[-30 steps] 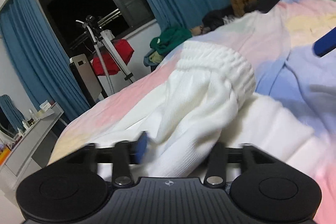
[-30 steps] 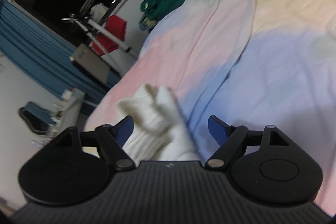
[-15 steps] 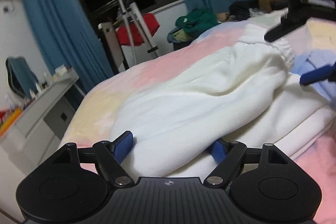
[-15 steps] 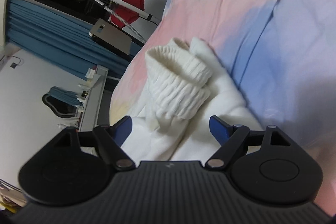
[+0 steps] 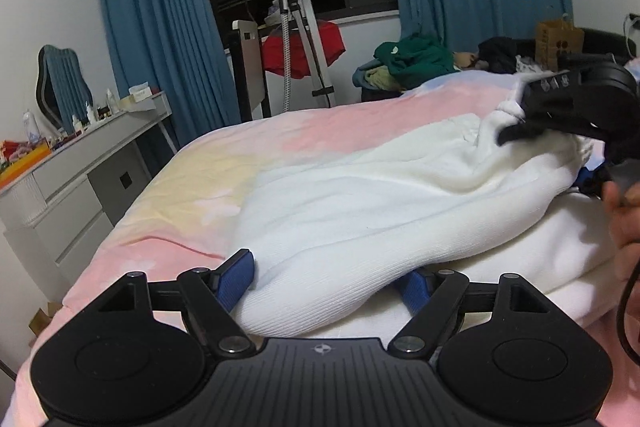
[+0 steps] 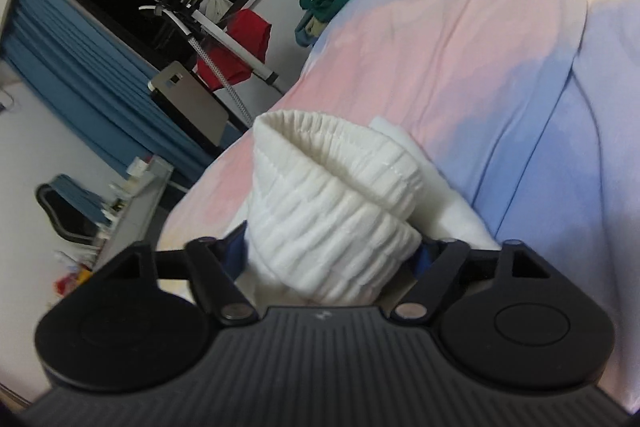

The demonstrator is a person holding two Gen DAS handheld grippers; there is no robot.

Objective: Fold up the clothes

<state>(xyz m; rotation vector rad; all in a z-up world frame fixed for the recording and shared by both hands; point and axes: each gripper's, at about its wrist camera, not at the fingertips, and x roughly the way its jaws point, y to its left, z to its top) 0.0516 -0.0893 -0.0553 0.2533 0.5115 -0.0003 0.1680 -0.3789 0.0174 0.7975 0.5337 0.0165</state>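
Observation:
A white knitted garment (image 5: 360,195) lies bunched on the pastel bed cover (image 5: 320,131). My left gripper (image 5: 326,281) is low at its near end, with the jaws wide and a thick fold of the garment lying between the blue pads. My right gripper (image 6: 330,255) has the garment's ribbed cuff (image 6: 332,195) filling the gap between its pads; its jaws are closing on the cuff. In the left wrist view, the right gripper (image 5: 550,157) is at the garment's far right end, with a person's hand (image 5: 624,215) behind it.
A grey dresser (image 5: 80,163) crowded with small items stands left of the bed. Beyond the bed's far edge are a garment steamer stand (image 5: 296,27), a red cloth (image 5: 304,47), a heap of green clothes (image 5: 416,57) and a paper bag (image 5: 560,39).
My left gripper let go of the cloth, swung along the garment, rolled level and now stands wider around a fold. My right gripper came down onto the cuff and its jaws narrowed.

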